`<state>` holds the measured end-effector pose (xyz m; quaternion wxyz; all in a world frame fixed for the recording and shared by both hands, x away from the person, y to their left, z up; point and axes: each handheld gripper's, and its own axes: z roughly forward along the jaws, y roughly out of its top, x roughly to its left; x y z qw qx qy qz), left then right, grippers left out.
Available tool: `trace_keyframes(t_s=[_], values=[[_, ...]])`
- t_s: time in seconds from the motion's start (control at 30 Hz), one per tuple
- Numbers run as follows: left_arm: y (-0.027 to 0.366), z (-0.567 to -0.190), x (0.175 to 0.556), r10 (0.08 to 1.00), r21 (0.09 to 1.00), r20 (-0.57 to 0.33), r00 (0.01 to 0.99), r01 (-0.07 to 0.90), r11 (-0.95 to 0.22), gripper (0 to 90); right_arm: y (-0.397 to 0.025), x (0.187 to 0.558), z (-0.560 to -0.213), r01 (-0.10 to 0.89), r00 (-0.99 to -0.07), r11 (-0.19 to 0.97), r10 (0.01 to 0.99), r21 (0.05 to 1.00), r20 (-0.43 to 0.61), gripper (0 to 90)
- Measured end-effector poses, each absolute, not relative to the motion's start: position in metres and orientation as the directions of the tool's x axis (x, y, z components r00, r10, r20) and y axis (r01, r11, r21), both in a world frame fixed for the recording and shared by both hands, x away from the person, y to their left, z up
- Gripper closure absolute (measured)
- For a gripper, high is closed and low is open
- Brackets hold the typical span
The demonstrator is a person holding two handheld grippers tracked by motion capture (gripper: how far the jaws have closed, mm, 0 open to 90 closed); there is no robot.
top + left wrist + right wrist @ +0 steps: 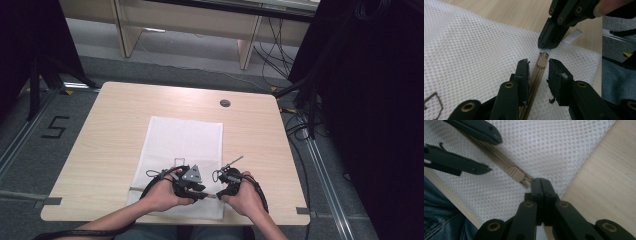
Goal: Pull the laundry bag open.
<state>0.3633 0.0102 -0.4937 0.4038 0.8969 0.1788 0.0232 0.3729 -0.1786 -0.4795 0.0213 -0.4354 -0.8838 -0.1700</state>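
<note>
Wooden table on a grey floor, white mesh bag on it.
Right gripper pinches the zipper pull; left gripper stands apart, astride the zipper.

Mesh bag: white synthetic cloth, open honeycomb weave, matt, slightly rough. Zipper: beige, tape woven, slider smooth plastic-looking with a dull sheen. Left gripper: black matt plastic fingers, brass-coloured rivets at the joints, white lint on one tip. Right gripper: same black matt plastic, same brass-coloured rivets. Tabletop: pale wood-grain laminate, smooth, low gloss. Trouser cloth: blue denim, coarse twill.
</note>
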Motion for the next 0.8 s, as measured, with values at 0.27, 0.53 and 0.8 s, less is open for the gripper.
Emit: trace_keyframes(t_s=[0.27, 0.53, 0.8], values=[[0.000, -0.501, 0.364, 0.338, 0.726, -0.126, 0.933, 0.319, -0.609, 70.1, -0.177, 0.372, -0.480, 0.774, -0.620, 0.561, 0.767, 0.292, 0.168, 90.0], [-0.009, -0.506, 0.364, 0.304, 0.725, -0.102, 0.947, 0.280, -0.629, 73.5, -0.178, 0.372, -0.480, 0.772, -0.623, 0.564, 0.763, 0.293, 0.174, 90.0], [-0.012, -0.509, 0.364, 0.310, 0.730, -0.103, 0.945, 0.283, -0.622, 75.8, -0.178, 0.372, -0.480, 0.773, -0.622, 0.561, 0.763, 0.296, 0.175, 90.0]])
